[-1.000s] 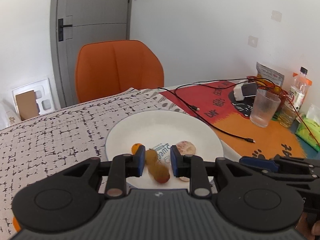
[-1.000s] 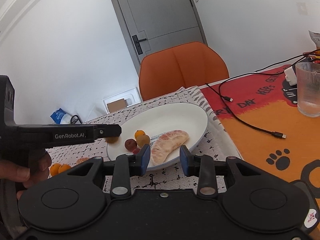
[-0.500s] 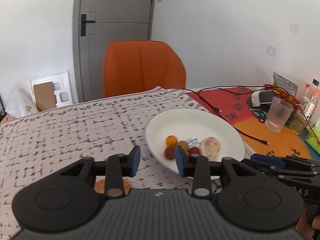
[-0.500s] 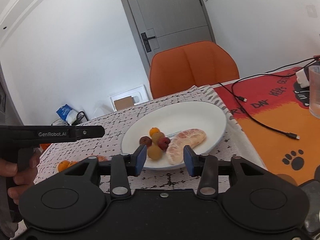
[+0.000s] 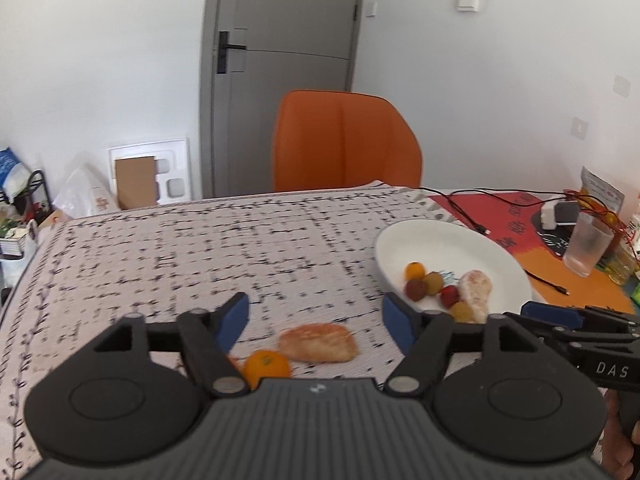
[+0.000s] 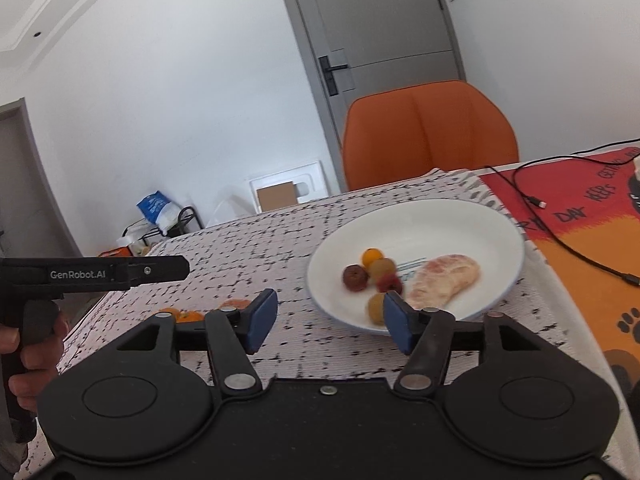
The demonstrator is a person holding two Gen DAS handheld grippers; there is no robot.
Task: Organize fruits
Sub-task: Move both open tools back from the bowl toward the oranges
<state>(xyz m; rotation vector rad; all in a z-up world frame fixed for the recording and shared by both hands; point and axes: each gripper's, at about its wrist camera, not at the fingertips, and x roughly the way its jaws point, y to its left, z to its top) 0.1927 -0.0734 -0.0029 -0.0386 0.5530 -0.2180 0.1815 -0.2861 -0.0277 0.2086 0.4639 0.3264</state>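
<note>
A white plate (image 5: 440, 240) (image 6: 460, 224) on the patterned cloth holds a peeled citrus piece (image 5: 476, 288) (image 6: 444, 280) and several small round fruits (image 5: 420, 280) (image 6: 372, 272). On the cloth lie another peeled piece (image 5: 318, 343) and a small orange (image 5: 266, 368). My left gripper (image 5: 316, 320) hovers over these two, left of the plate; its jaws are opening and grip nothing. My right gripper (image 6: 328, 316) is at the plate's near rim, jaws opening and empty. Small oranges (image 6: 188, 315) show left of it.
An orange chair (image 5: 344, 140) stands behind the table. Black cables (image 5: 472, 216), a clear tumbler (image 5: 586, 246), a bottle and packets occupy the red-orange mat (image 6: 592, 240) on the right. A hand (image 6: 28, 360) holds the left gripper's handle. Boxes and bags sit by the wall.
Both grippers have opened wide. The left one let small fruits go onto the plate and swung left over the cloth. The right gripper drew back slightly leftward from the peeled piece.
</note>
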